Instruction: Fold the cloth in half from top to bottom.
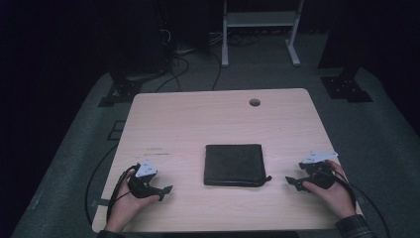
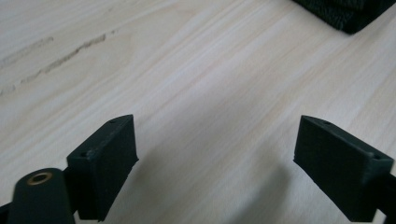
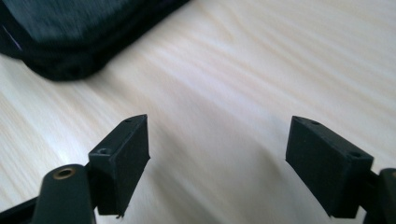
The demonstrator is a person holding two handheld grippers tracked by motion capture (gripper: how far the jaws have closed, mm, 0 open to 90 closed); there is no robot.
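Note:
A flat black folded cloth or pouch (image 1: 233, 164) lies square in the middle of the light wooden table (image 1: 198, 119), a short cord sticking out at its near right corner. My left gripper (image 1: 166, 193) rests low over the table to the cloth's left, jaws apart and pointing toward it. In the left gripper view the left gripper (image 2: 215, 154) stands open over bare wood, the cloth's corner (image 2: 348, 11) far off at top right. My right gripper (image 1: 291, 181) sits to the cloth's right, also aimed at it. The right gripper (image 3: 217, 154) is open with nothing between its jaws; the cloth (image 3: 70, 32) lies at top left.
A round cable hole (image 1: 254, 102) sits near the table's far edge. Beyond the table stand a white metal frame (image 1: 260, 20) and dark stands, with cables on the grey floor. Faint scuff marks (image 2: 70, 53) cross the wood left of the cloth.

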